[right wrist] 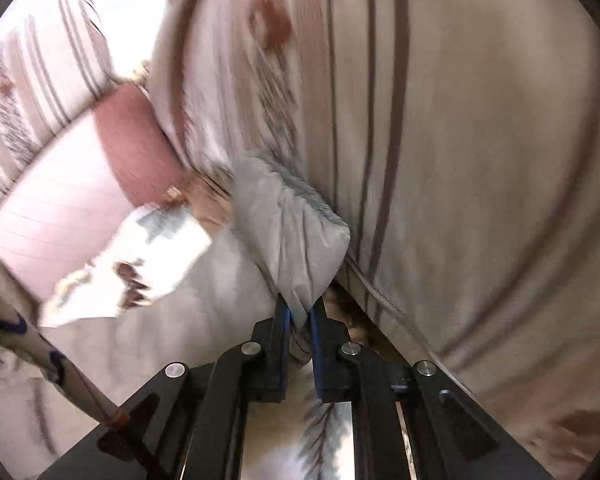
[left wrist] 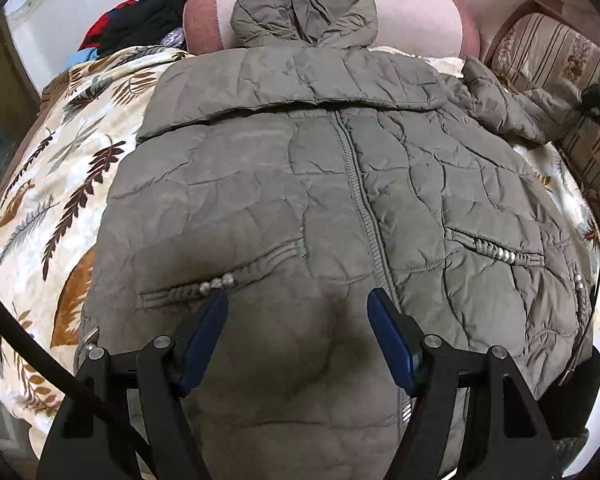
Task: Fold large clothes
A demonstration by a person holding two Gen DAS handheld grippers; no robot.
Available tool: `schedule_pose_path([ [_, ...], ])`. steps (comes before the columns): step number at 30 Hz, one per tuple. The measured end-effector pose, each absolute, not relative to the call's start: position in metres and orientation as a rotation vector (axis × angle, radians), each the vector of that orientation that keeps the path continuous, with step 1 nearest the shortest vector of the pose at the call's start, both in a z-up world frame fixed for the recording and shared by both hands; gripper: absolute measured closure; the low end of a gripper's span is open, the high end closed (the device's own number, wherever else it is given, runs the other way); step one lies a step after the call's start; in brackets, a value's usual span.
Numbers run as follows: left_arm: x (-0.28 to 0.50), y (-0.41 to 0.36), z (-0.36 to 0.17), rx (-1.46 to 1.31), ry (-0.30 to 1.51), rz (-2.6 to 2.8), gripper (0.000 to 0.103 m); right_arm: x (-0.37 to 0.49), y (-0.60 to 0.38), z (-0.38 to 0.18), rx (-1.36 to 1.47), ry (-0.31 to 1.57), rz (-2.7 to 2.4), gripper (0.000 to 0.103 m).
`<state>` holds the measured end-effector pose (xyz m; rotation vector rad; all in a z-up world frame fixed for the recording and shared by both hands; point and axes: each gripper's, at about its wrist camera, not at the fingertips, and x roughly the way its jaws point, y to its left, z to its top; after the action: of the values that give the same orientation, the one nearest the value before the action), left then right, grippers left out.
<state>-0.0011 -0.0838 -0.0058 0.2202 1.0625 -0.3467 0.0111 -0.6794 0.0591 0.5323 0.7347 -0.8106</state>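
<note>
Item: olive quilted hooded jacket (left wrist: 300, 168), front up and zipped, spread over a leaf-print blanket (left wrist: 60, 184).

Left gripper (left wrist: 298, 308): our jaws stand apart over the lower front panel, just our side of the beaded pocket trim (left wrist: 216, 282), nothing between them.

Right gripper (right wrist: 298, 314): our jaws are pinched on the jacket's sleeve cuff (right wrist: 292, 224), which bulges just beyond the tips, hard against a striped cushion (right wrist: 440, 140). The view is smeared.

Handling note, as we judge it: carry the cuff across the chest toward the zipper (left wrist: 360, 200), low and flat. Let the open jaws pin the body so it does not drag. Release only once the sleeve lies straight.
</note>
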Motion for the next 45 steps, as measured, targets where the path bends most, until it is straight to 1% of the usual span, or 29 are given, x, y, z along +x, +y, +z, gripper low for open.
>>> schedule_pose_path([
  [5,-0.013,-0.058,0.002,0.202,1.013,-0.336,0.032,0.023,-0.616,0.125,0.521,0.674,-0.685,0.093],
  [8,-0.019,-0.039,0.008,0.171,0.992,-0.331,0.032,0.051,-0.553,0.159,0.488,0.661,-0.568,0.093],
  [13,-0.025,-0.007,0.009,0.127,0.975,-0.316,0.032,0.117,-0.433,0.185,0.407,0.677,-0.377,0.093],
  [15,-0.028,0.005,0.008,0.122,0.963,-0.305,0.032,0.14,-0.387,0.184,0.376,0.696,-0.308,0.093],
  [21,-0.032,0.036,0.005,0.074,0.949,-0.293,0.032,0.197,-0.253,0.146,0.311,0.806,-0.081,0.093],
  [28,-0.031,0.059,-0.006,0.018,0.947,-0.291,0.032,0.235,-0.144,0.066,0.221,0.961,0.049,0.094],
  [34,-0.024,0.065,-0.015,-0.004,0.963,-0.301,0.032,0.257,-0.105,0.003,0.112,1.07,0.082,0.094],
  [37,-0.021,0.067,-0.02,-0.016,0.978,-0.297,0.032,0.259,-0.097,-0.015,0.097,1.106,0.105,0.094],
  [40,-0.018,0.068,-0.022,-0.025,0.988,-0.29,0.032,0.26,-0.093,-0.025,0.103,1.123,0.134,0.093],
  [45,-0.018,0.066,-0.022,-0.031,0.993,-0.286,0.032,0.254,-0.093,-0.023,0.098,1.13,0.176,0.093],
])
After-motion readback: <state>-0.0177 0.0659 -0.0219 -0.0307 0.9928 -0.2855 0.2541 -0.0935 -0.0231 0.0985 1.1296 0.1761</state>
